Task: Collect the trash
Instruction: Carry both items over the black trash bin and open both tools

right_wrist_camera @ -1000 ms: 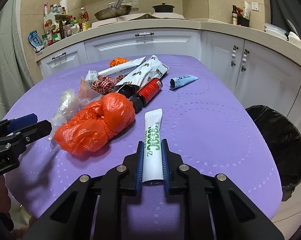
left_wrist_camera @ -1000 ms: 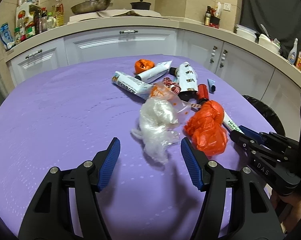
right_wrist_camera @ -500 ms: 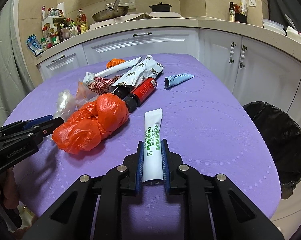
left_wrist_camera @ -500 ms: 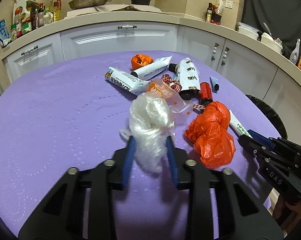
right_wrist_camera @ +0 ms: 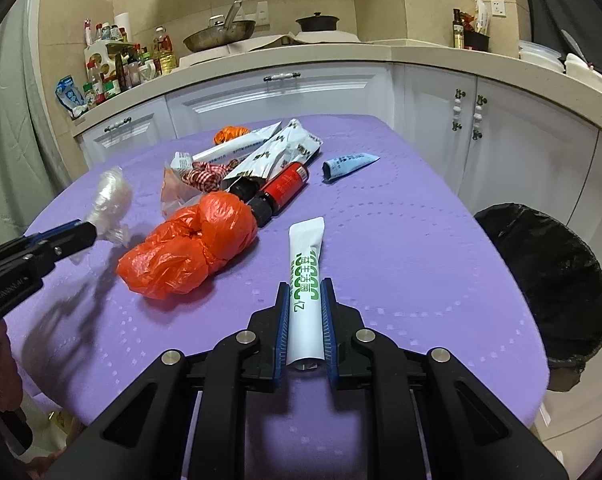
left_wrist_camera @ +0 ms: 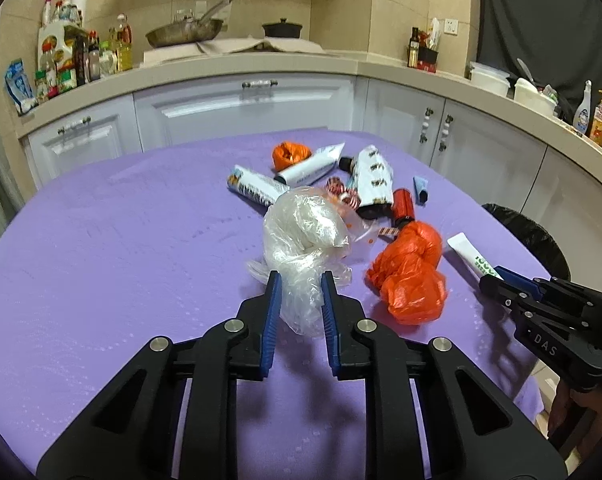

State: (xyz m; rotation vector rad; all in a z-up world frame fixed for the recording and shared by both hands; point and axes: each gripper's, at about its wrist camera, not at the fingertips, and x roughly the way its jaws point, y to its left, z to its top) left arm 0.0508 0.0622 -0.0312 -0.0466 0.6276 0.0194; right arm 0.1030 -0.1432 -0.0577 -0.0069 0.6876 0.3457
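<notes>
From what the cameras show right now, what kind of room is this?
Most likely a home kitchen: a frying pan and a black pot sit on the counter above white cabinets, with oil and sauce bottles crowded at one end.

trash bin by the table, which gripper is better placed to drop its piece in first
Right. The right gripper is shut on the white tube, and the black-lined bin sits just off its side of the table. The left gripper, closing on the clear plastic bag, is farther from it.

We see the crumpled bag [left_wrist_camera: 411, 280] right of the clear bag [left_wrist_camera: 301, 240] on the surface [left_wrist_camera: 121, 260], tubes [left_wrist_camera: 309, 166] behind, the bin [right_wrist_camera: 549, 280] beyond its right edge.
</notes>
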